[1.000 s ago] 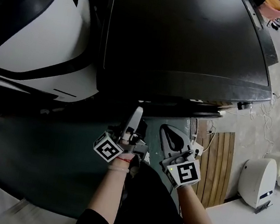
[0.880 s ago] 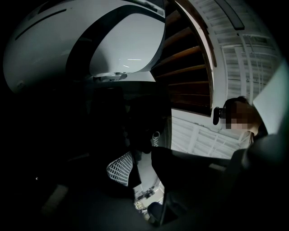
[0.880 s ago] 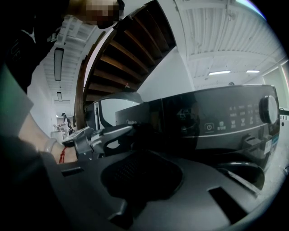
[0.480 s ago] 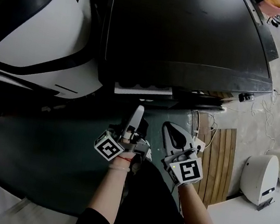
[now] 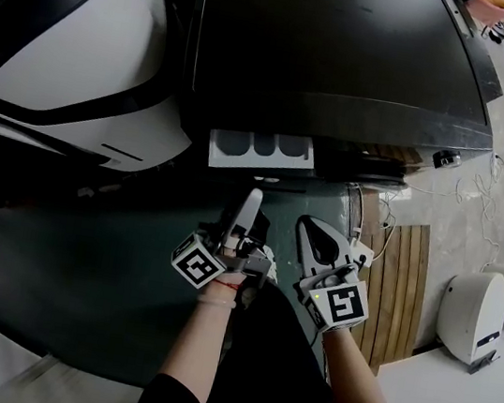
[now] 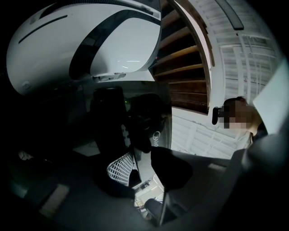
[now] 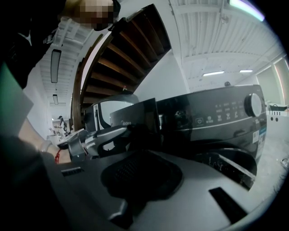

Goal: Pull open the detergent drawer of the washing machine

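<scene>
While the left gripper [image 5: 249,205] clamps its dark front, the detergent drawer [image 5: 262,151] has slid out of the washing machine [image 5: 350,60] at the left of its front over the last second. Its white tray with three dark compartments now shows, so the pull looks well along. The right gripper [image 5: 312,232], jaws together and empty, hangs just to the right. Nearward, the dark floor [image 5: 78,282] leaves room for more travel, and the white appliance [image 5: 75,63] stands clear on the left.
</scene>
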The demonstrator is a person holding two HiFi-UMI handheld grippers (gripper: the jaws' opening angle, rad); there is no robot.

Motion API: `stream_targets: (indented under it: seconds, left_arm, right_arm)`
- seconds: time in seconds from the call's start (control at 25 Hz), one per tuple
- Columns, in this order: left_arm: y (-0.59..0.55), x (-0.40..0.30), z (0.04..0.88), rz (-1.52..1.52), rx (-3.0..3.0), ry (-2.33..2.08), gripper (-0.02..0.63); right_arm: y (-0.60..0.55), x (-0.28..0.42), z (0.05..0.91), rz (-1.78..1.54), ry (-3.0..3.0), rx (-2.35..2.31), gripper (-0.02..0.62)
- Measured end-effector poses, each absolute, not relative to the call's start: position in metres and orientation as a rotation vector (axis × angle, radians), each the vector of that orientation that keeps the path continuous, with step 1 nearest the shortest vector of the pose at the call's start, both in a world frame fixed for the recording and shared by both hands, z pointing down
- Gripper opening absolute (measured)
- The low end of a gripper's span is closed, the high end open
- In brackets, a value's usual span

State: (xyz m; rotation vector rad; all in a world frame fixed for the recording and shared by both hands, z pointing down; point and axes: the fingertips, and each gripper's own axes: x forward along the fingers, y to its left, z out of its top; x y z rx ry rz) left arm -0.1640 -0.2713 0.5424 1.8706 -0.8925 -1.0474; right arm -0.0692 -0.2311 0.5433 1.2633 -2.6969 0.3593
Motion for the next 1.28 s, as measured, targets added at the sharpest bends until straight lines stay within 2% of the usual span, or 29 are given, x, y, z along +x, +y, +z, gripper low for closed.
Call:
stream_targets:
  seconds: [1.28]
  left_arm:
    - [-0.196, -0.15, 0.546, -0.969, 1.858, -0.875, 0.121]
  right_arm:
    - [-0.162, -0.063, 0.536, 0.328, -2.713, 1.287, 0.012]
